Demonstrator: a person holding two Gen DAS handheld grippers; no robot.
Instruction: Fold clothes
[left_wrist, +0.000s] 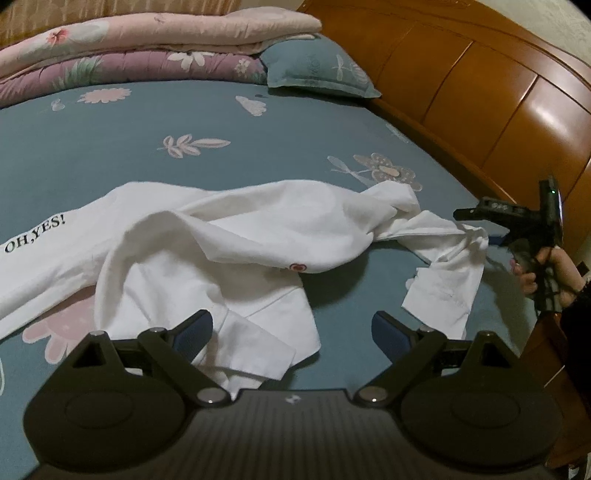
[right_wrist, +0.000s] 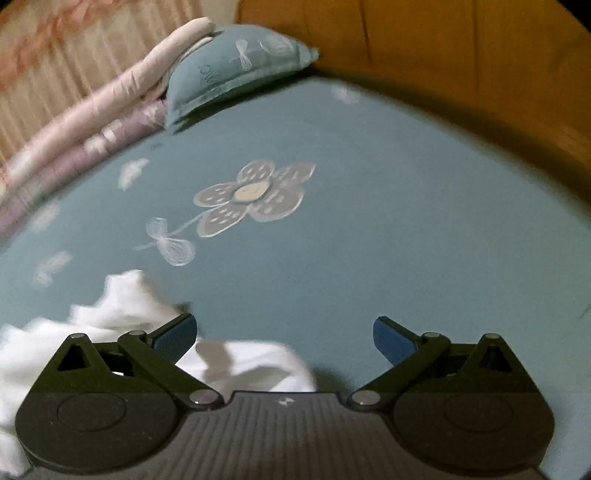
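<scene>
Lying crumpled across the blue floral bed sheet is a white shirt; unfolded, body bunched in ridges, black "OH,YES!" print at its left end, small red round logo on the front fold; one cuffed sleeve trails toward the left gripper, the other sleeve lies twisted off to the right, cuff flat on the sheet.

Left gripper hovers just above the near sleeve; fingers spread wide, released, nothing between them; the left pad overlaps the sleeve in view, contact unclear.

Right gripper is also released; blue-padded fingers wide apart, holding nothing; right wrist view is motion-blurred; white fabric sits by its left finger and under the body, bare sheet with a large drawn flower ahead of it.

In the left wrist view the right gripper shows at the far right edge, gripped by a hand with a dark sleeve, near the end of the twisted sleeve; touching or apart, cannot tell.

Further out: teal pillow at the head of the bed; folded pink and purple quilts stacked beside it; wooden headboard along the right.
</scene>
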